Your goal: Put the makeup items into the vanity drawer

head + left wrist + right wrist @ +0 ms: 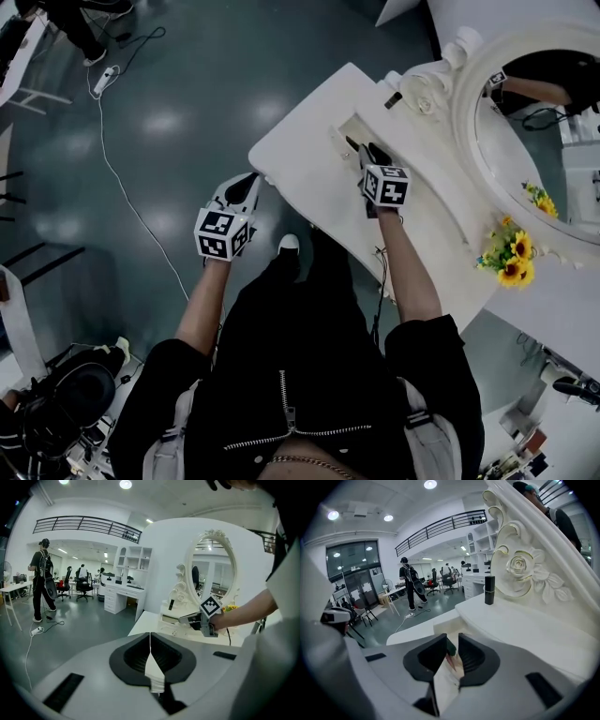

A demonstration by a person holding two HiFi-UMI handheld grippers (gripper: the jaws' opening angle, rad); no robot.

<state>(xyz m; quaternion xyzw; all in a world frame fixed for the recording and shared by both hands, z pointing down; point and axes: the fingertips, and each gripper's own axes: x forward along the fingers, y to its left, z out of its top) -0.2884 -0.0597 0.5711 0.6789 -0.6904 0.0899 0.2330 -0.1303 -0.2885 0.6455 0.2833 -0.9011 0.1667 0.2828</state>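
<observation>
Floor (141,112) at far L, w/ a white cable (120,192) seen trailing across it. L tool (150,641) is held off the L edge of the white tabletop (300,155), over the floor. Its jaws are pressed together w/ nothing btwn them.

Next over, a small drawer (345,129) is seen standing open at the back of the tabletop, below the carved frame. R tool (453,639) is held right over that drawer, tips pointed into it, jaws spread a little. A small makeup item (451,652), dark green at one end & pinkish-red lower down, is seen in the gap btwn them. It is low in the open drawer, as far as can be told, and no pad is seen pressing on it.

Further R, a black tube (489,589) is stood upright on the raised ledge (525,620). It is just beside the carved rose (518,567) & well apart from the R tool. An oval mirror (530,141) is set behind that. Sunflowers (512,255) are seen at far R, by the mirror's lower rim.
</observation>
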